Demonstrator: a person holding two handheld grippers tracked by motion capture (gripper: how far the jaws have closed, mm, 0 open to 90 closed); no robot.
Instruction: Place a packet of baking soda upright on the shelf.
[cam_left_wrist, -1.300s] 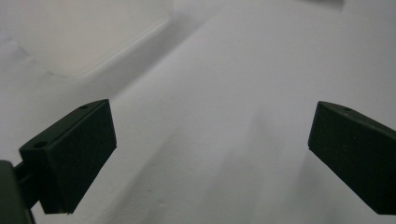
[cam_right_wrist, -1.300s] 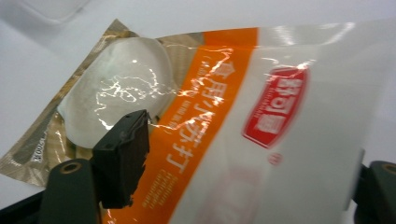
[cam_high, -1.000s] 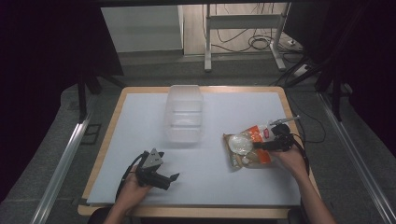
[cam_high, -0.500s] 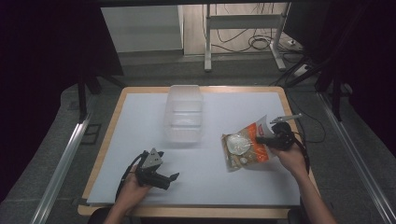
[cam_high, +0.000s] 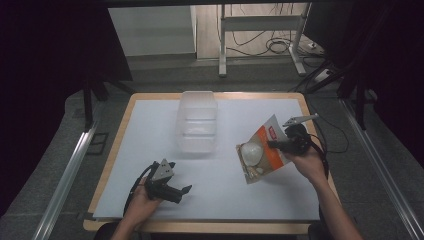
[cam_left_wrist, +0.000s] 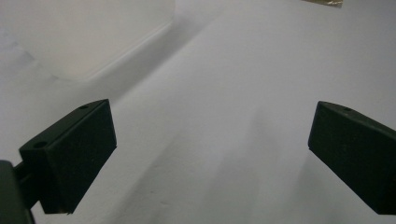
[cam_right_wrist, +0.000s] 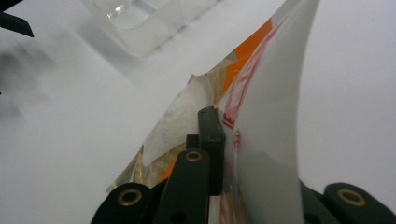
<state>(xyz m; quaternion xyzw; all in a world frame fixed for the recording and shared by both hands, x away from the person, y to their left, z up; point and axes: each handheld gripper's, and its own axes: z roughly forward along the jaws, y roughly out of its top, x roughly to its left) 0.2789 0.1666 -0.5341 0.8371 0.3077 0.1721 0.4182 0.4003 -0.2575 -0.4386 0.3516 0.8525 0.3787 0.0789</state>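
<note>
Right gripper, high view: clamped on one edge of the light-bulb pack, at about four o'clock on the table, pack tilted up off the surface with its far corner raised. Left gripper at seven o'clock, resting low on the table, nothing between its jaws. Clear plastic bin at twelve o'clock, well apart from both grippers, seemingly bare inside. Count: one pack, one bin, two grippers, two hands.

Left gripper view: jaws wide apart over plain white table, bin wall at ten o'clock, a sliver of the pack at one o'clock.

Right gripper view: jaws closed together on the pack's orange-and-white card, bin off at eleven o'clock, well clear.

Step in hand, by judgement: lifting the pack for a carry to the bin. Next move likely calls for a firm pinch, a swing toward eleven o'clock, then a lowering over the bin's opening before release.
</note>
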